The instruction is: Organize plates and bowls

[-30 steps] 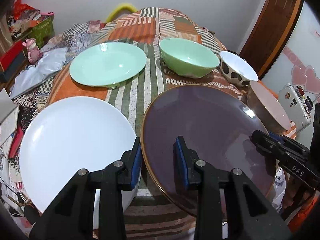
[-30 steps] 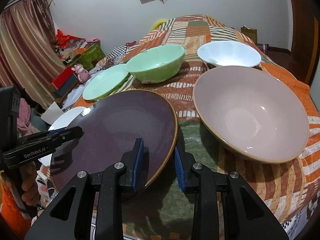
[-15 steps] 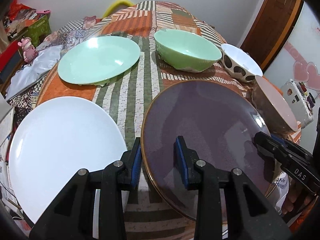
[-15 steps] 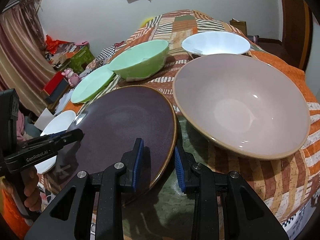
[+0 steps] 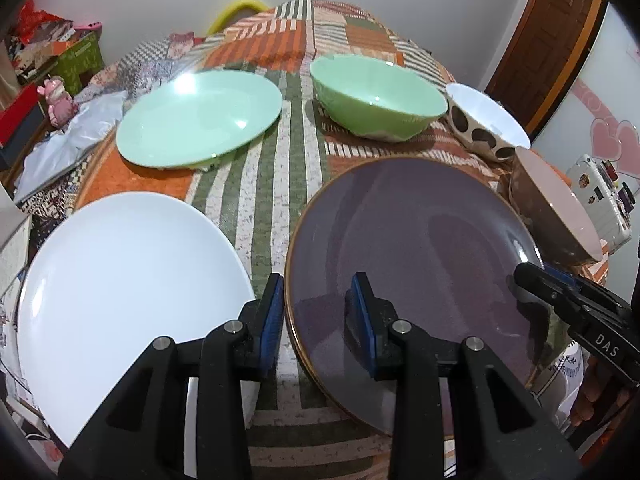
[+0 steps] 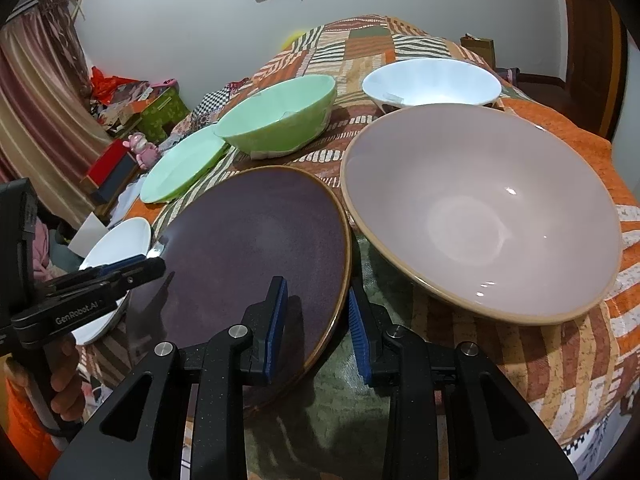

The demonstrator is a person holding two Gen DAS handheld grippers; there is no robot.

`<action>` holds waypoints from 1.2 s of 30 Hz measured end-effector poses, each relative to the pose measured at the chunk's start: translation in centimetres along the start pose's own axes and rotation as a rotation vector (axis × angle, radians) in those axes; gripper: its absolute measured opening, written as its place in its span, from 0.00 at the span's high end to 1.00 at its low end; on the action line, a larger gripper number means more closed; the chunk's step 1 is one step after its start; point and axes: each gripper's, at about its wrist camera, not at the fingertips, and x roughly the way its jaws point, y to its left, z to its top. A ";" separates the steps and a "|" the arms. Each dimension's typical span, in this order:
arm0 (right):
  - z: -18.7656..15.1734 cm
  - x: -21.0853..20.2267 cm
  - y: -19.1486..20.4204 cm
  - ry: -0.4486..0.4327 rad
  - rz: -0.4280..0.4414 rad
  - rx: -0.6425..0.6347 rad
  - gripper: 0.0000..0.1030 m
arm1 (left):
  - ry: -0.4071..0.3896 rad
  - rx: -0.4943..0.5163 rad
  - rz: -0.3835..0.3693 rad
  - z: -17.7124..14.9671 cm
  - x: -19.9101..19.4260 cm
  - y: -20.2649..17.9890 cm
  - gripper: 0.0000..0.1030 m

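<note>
The quilted bedspread (image 5: 272, 184) under all four fingers is soft and uneven. This is the widest risk, I think: any dish put down on it may rock or tilt instead of sitting flat.

The purple plate (image 5: 420, 240) is between the two grippers, with one rim in each. The left gripper (image 5: 318, 312) is closed on the plate. One finger is outside the rim and the other lies on the plate's face. The right gripper (image 6: 318, 320) has the opposite rim between its fingers in the same way, but its jaws have just been opening a little, and I cannot tell if its pads press the rim at this moment. If that side lets go while the plate is not fully resting, I judge the plate would hang from the left fingers alone, turn about them and slide out, because a glazed rim gives little hold.

The pink bowl (image 6: 480, 216) stands just beyond the outer finger of the right gripper. A plate that slips or swings to that side could knock its rim and chip both.

The white plate (image 5: 128, 280) lies just outside the outer finger of the left gripper. If this gripper pulls away sideways, that finger may push or scrape the white plate.
</note>
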 end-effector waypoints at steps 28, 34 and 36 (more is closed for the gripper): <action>2.3 -1.5 9.6 -0.077 0.119 -0.252 0.54 | -0.225 -0.124 0.173 -2.0 -11.5 7.7 0.31; 2.6 0.6 12.4 -0.045 0.153 -0.311 0.54 | -0.198 -0.177 0.230 -3.1 -11.8 11.5 0.31; 2.7 1.1 13.2 -0.033 0.160 -0.326 0.54 | -0.181 -0.199 0.246 -3.6 -11.6 13.0 0.31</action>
